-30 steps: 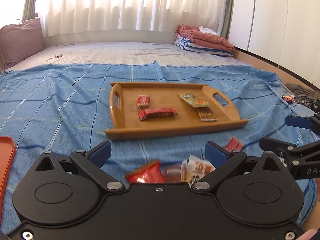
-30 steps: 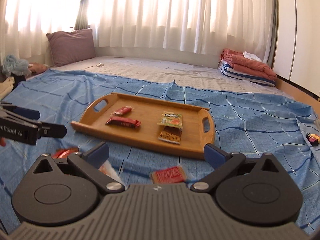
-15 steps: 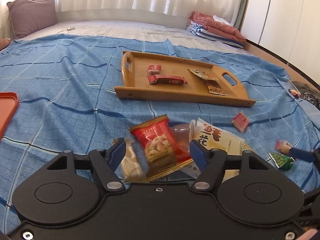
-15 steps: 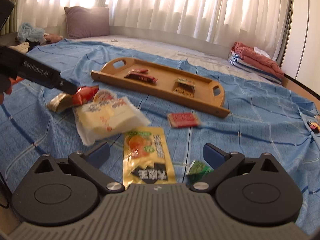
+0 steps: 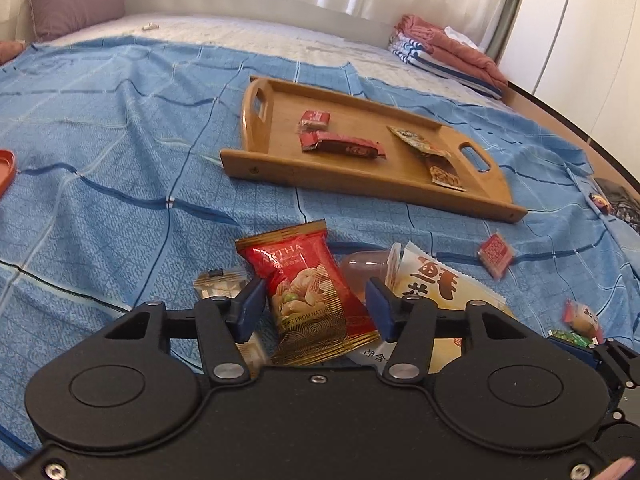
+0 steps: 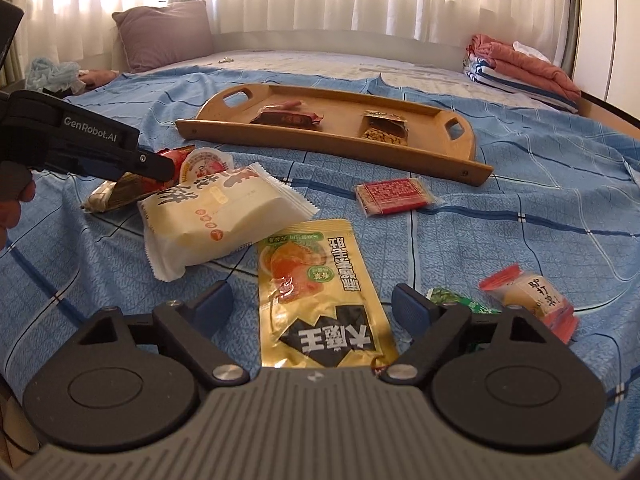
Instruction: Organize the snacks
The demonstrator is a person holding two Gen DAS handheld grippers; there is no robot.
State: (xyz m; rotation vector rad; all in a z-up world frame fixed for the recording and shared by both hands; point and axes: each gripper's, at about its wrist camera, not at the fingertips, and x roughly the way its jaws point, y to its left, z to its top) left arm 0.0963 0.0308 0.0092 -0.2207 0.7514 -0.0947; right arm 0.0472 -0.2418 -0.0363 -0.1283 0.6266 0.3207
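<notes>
1. the left gripper [image 5: 316, 304] has its jaws parted around the red nut packet [image 5: 308, 296], one blue pad on each side. whether the pads already touch it cannot be told, so it reads as lined up but not yet clamped.

2. the right gripper [image 6: 312, 306] is wide open over the yellow pouch [image 6: 320, 292], with clear gaps on both sides; it holds nothing.

3. just beside the nut packet lie the white cake packet [image 6: 224, 220], a jelly cup [image 6: 206, 164] half under it, and a small beige bar [image 5: 220, 284].

4. near the right gripper are a green sachet [image 6: 460, 300] and an orange-ended sweet [image 6: 532, 304]; a flat red packet [image 6: 394, 196] lies between this pile and the tray.

5. the wooden tray [image 5: 352, 184] sits well apart, further up the blue bedspread [image 5: 120, 200], and already carries four snacks in two pairs: a small red square [image 5: 315, 119], a dark red bar [image 5: 344, 147], and two brownish packets [image 5: 428, 152].

6. judged from this, the job is under halfway: four snacks placed, about eight loose on the bedspread.
</notes>
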